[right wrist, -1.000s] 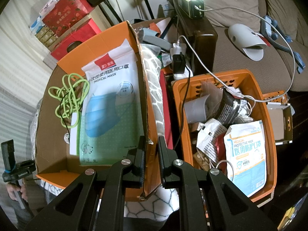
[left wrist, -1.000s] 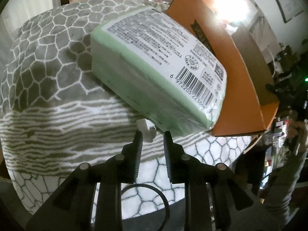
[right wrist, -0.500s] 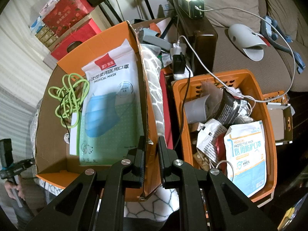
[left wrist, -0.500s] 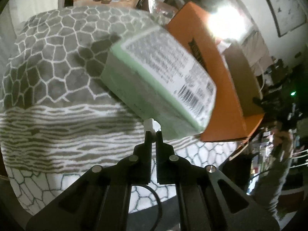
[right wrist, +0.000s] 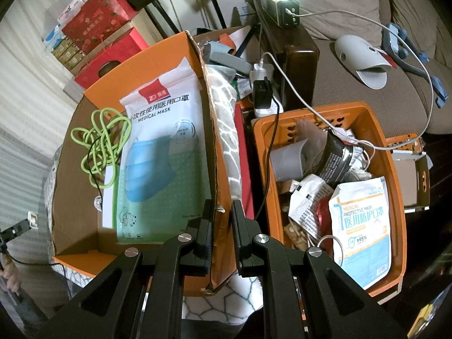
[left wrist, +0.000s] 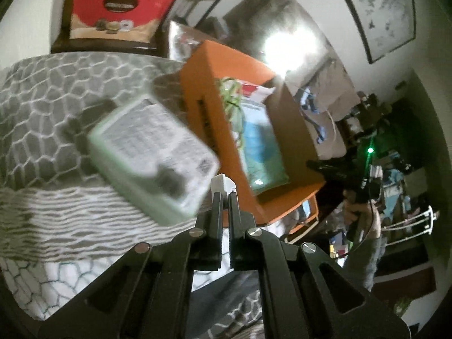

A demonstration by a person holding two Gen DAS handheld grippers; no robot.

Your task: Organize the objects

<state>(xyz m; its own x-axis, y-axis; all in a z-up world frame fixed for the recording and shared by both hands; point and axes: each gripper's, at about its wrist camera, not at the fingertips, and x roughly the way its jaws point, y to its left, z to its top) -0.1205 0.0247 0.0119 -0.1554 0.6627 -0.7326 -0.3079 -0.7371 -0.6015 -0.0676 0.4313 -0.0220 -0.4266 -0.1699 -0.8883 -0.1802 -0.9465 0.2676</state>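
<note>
The left gripper [left wrist: 225,195] has its jaws closed tight on a small white tab [left wrist: 223,182] at the corner of the green pack [left wrist: 154,156], and the pack hangs from that pinch, clear of the grey patterned blanket [left wrist: 50,107]. It swings out to the left of the jaws, its long axis running up and away to the left. The orange box [left wrist: 226,90] stands just to the right of it, open side up, so the pack has to travel right and over the near wall to go in. The pack is blurred, so I would only guess that it is swinging.

The right gripper [right wrist: 221,212] has its jaws nearly closed on the box's torn cardboard wall [right wrist: 210,130], steadying it. Inside lie a mask packet [right wrist: 162,152] and a green cord [right wrist: 99,144]; an orange basket [right wrist: 392,186] of clutter sits to the right.

A second ago the left jaws stood open around the tab with the pack lying on the blanket; now they are shut and the pack is lifted. The right side looks unchanged.
</note>
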